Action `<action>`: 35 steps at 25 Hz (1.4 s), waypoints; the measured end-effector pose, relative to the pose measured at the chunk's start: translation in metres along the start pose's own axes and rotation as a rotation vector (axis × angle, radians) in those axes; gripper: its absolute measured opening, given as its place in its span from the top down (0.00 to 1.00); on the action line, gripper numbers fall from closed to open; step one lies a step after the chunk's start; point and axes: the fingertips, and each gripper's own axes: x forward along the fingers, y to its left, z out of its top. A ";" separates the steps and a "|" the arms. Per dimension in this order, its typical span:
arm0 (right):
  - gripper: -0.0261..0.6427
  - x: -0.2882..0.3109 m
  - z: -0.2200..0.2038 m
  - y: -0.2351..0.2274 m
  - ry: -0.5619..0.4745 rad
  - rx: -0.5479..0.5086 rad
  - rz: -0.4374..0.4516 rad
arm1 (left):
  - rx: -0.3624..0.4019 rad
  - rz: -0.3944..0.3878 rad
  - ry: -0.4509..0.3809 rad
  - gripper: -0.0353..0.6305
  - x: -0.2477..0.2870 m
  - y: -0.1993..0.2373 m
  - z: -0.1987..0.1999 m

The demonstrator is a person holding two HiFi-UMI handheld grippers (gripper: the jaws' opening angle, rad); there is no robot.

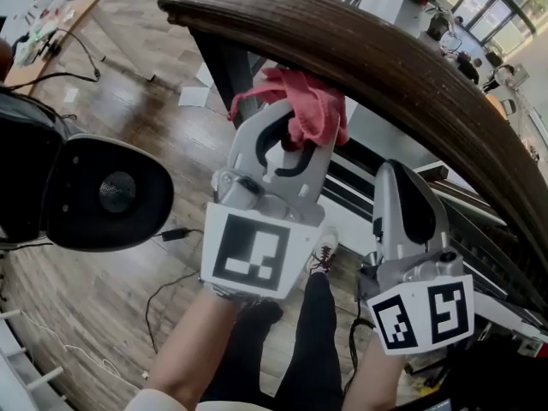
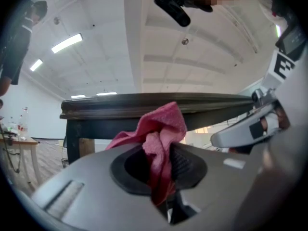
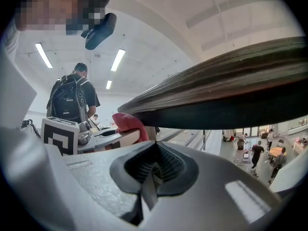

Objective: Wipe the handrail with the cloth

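Observation:
A dark wooden handrail curves from the upper left down to the right. My left gripper is shut on a bunched pink cloth, which it holds against the near side of the rail just under its top. In the left gripper view the cloth sticks up between the pads in front of the rail. My right gripper is to the right, its tip under the rail, jaws shut with nothing in them. In the right gripper view the rail passes overhead, with the cloth at the left.
A black post carries the rail's end. A large black rounded object stands at the left on the wooden floor, with cables trailing beside it. A person with a backpack stands beyond the rail. My own legs are below.

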 end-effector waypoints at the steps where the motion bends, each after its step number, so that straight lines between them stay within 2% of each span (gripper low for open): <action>1: 0.96 -0.001 -0.001 -0.002 0.002 0.002 -0.006 | -0.016 -0.008 -0.005 0.84 0.000 -0.002 -0.002; 4: 0.96 -0.001 -0.004 -0.008 0.008 0.013 -0.018 | -0.066 -0.022 -0.012 0.84 0.001 -0.006 -0.012; 12: 0.96 0.003 -0.018 -0.011 0.049 -0.026 -0.041 | -0.102 -0.034 0.030 0.84 0.000 -0.006 -0.047; 15: 0.96 0.005 -0.029 -0.014 0.059 0.004 -0.044 | -0.110 -0.032 0.035 0.84 0.000 -0.005 -0.054; 22: 0.96 0.009 -0.062 -0.016 0.115 0.016 -0.045 | -0.122 -0.041 0.123 0.84 -0.002 -0.002 -0.089; 27: 0.96 0.004 -0.070 -0.018 0.128 0.030 -0.058 | -0.005 -0.096 0.196 0.84 -0.005 -0.022 -0.100; 32: 0.96 -0.005 -0.075 -0.027 0.132 0.050 -0.081 | 0.092 -0.192 0.185 0.84 0.004 -0.057 -0.095; 35: 0.96 -0.012 -0.076 -0.035 0.133 0.056 -0.103 | 0.113 -0.152 0.209 0.84 0.019 -0.058 -0.101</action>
